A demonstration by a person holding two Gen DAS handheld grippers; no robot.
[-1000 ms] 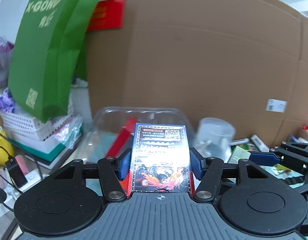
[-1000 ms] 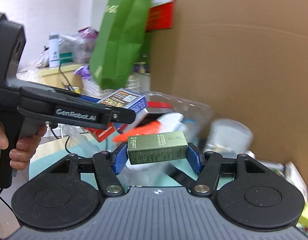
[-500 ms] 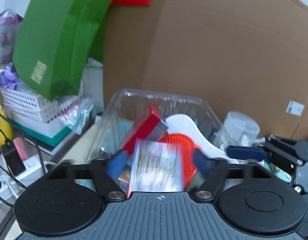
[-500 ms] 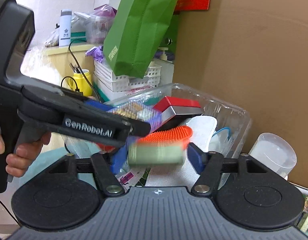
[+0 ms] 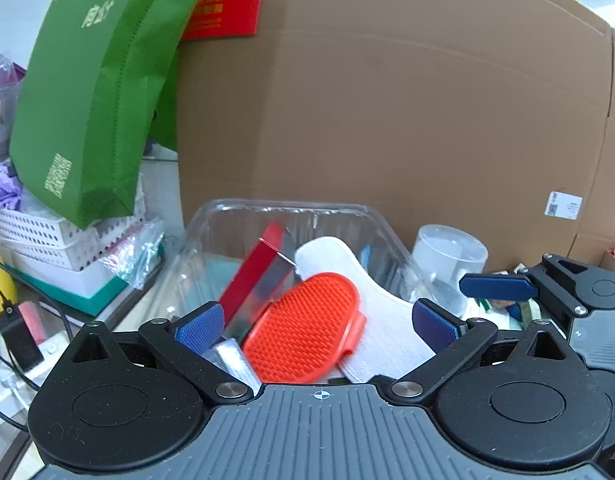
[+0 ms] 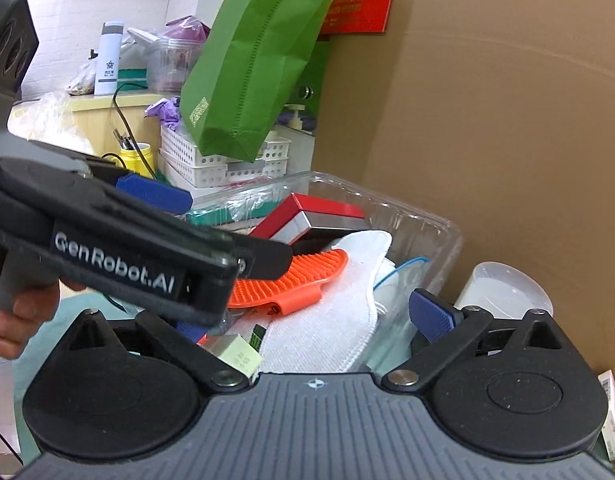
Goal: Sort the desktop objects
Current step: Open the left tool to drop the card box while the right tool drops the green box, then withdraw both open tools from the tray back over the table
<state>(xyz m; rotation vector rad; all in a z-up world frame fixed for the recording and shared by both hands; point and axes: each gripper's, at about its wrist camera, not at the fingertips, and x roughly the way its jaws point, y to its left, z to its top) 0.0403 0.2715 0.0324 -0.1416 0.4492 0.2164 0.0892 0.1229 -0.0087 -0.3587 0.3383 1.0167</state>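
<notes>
A clear plastic bin (image 5: 291, 210) stands against the cardboard wall; it also shows in the right wrist view (image 6: 447, 232). In it lie an orange bristle brush (image 5: 307, 328), a white cloth pad (image 5: 383, 320) and a red and silver box (image 5: 255, 276). My left gripper (image 5: 317, 322) is open and empty over the bin. My right gripper (image 6: 307, 316) is open and empty just right of it. A small olive-green box (image 6: 237, 354) lies low in the bin by the right gripper's left finger. The left gripper's body (image 6: 119, 248) crosses the right wrist view.
A large cardboard sheet (image 5: 387, 120) walls the back. A green bag (image 5: 87, 92) hangs at the left over white baskets (image 5: 39, 236). A translucent cup (image 5: 447, 256) stands right of the bin. A yellow mug (image 6: 137, 158) and cables sit at the left.
Both grippers have opened over the bin. The left one let go of the printed card box and the right one let go of the olive-green box; both dropped into the bin.
</notes>
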